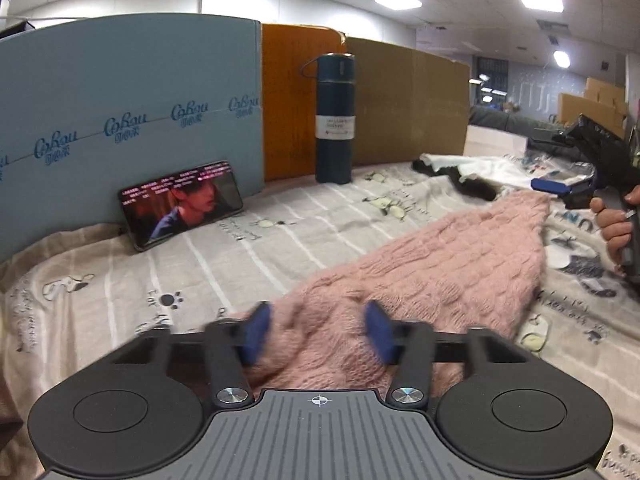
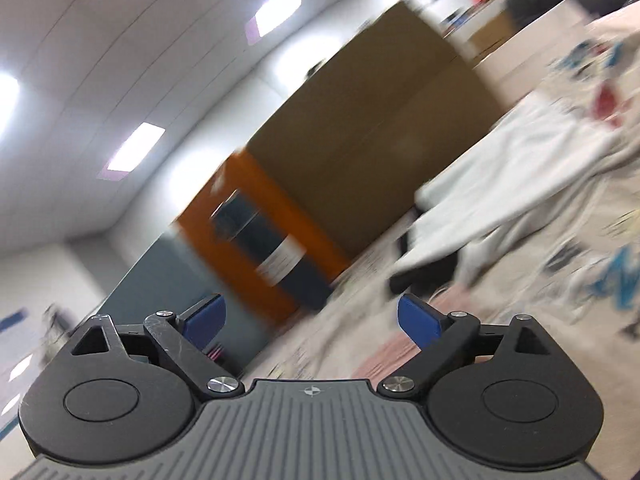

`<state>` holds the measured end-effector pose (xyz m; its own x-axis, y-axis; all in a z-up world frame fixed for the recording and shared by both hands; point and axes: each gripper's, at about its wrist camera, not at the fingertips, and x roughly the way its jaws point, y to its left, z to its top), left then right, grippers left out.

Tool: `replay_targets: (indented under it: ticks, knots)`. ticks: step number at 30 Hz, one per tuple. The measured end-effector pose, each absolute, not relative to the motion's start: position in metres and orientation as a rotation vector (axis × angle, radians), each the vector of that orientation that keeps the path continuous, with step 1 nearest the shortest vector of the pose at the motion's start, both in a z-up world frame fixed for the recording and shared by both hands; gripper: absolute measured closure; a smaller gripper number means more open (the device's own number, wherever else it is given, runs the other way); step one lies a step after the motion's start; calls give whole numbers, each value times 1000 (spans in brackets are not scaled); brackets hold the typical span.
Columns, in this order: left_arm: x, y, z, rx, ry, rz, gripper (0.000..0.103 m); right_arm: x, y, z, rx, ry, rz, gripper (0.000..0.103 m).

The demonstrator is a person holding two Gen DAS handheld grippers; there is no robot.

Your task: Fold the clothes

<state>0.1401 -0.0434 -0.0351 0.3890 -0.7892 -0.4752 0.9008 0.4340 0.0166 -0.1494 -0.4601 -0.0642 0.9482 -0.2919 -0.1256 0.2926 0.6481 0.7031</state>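
A pink knitted sweater (image 1: 432, 272) lies across the patterned bed sheet (image 1: 248, 248) in the left wrist view. My left gripper (image 1: 318, 330) is open, with its blue pads on either side of the sweater's near edge. My right gripper (image 2: 312, 318) is open and empty, tilted and raised above the sheet. It also shows in the left wrist view (image 1: 560, 190) at the far right, beside the sweater's far corner, held by a hand. A white printed garment (image 2: 520, 184) and a dark garment (image 1: 472, 188) lie beyond the sweater.
A dark blue flask (image 1: 334, 120) stands at the back by an orange board (image 1: 292, 100) and brown cardboard (image 1: 408, 100). A phone (image 1: 180, 202) playing video leans on a light blue panel (image 1: 128, 112). The right wrist view is motion-blurred.
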Motion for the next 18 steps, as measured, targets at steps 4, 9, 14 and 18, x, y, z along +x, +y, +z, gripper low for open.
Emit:
replay_targets:
  ticks: [4, 9, 14, 18]
  knots:
    - [121, -39, -30, 325, 360, -1049, 87, -131, -453, -65, 762, 112, -235, 10]
    - [86, -27, -22, 339, 267, -1058, 91, -116, -434, -60, 682, 177, -95, 10]
    - [62, -8, -20, 303, 247, -1094, 91, -89, -394, -43, 387, 275, 57, 9]
    - [42, -3, -24, 333, 230, -1095, 91, -62, -352, -30, 16, 348, 165, 7]
